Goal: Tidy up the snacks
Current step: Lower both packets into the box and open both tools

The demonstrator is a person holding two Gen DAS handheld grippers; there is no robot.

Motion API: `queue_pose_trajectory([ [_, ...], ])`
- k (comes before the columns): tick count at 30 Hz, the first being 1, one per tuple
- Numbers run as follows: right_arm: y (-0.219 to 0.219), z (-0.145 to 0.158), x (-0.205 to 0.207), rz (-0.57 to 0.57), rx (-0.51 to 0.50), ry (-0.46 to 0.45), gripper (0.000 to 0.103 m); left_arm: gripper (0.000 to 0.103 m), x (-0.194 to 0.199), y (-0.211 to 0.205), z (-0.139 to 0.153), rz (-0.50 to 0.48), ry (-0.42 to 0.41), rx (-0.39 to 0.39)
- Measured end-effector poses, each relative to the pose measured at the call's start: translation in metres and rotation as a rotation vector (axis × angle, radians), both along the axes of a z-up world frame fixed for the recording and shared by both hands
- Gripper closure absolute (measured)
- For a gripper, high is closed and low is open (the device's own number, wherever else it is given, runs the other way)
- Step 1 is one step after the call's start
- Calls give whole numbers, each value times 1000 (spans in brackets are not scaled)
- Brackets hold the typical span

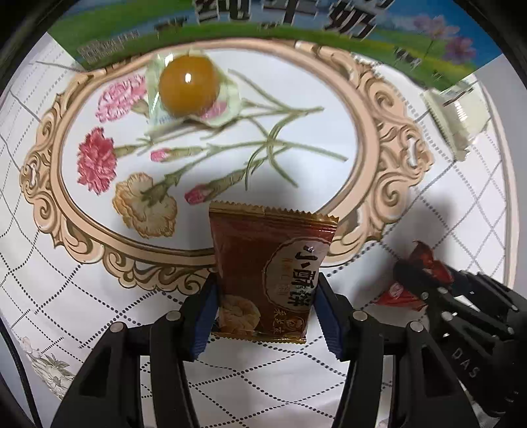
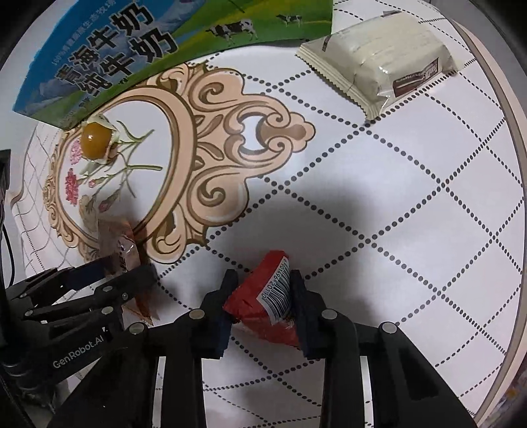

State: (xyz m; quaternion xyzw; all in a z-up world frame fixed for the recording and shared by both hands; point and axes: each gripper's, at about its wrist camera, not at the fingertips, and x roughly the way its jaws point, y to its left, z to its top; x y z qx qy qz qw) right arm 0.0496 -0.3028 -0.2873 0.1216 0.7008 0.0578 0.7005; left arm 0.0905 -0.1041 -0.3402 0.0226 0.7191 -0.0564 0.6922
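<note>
My left gripper (image 1: 263,293) is shut on a brown snack packet (image 1: 270,263) with Chinese lettering, held above the patterned tablecloth (image 1: 82,312). The same packet (image 2: 120,245) and the left gripper (image 2: 122,275) show at the left of the right wrist view. My right gripper (image 2: 262,296) is shut on a red snack packet (image 2: 263,296) with a barcode label; in the left wrist view that red packet (image 1: 425,266) shows at the right edge, in the other gripper. An orange jelly ball in clear wrap (image 1: 187,87) (image 2: 95,140) lies on the floral oval print.
A blue and green milk carton box (image 1: 263,29) (image 2: 115,52) stands along the far side. A cream wafer packet (image 2: 382,62) (image 1: 451,121) lies at the far right. The round table's rim (image 2: 513,138) curves along the right.
</note>
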Motion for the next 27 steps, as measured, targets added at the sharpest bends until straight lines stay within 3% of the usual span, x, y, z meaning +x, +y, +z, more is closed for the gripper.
queue_pose_trajectory([
  [5,2,33,4,10,54,-44,70,50,10,19,41,-11,-49,-56],
  [10,-5,95,19,19,110,-146,70,50,31,20,107,-12,-137,-133],
  [16,-10,179,73,22,139,-307,70,50,82,32,179,-20,-251,-199],
  [21,-13,208,144,8,68,-385,70,50,146,28,195,-4,-291,-184],
  [27,-21,182,225,-3,-12,-308,70,50,227,29,171,39,-221,-145],
])
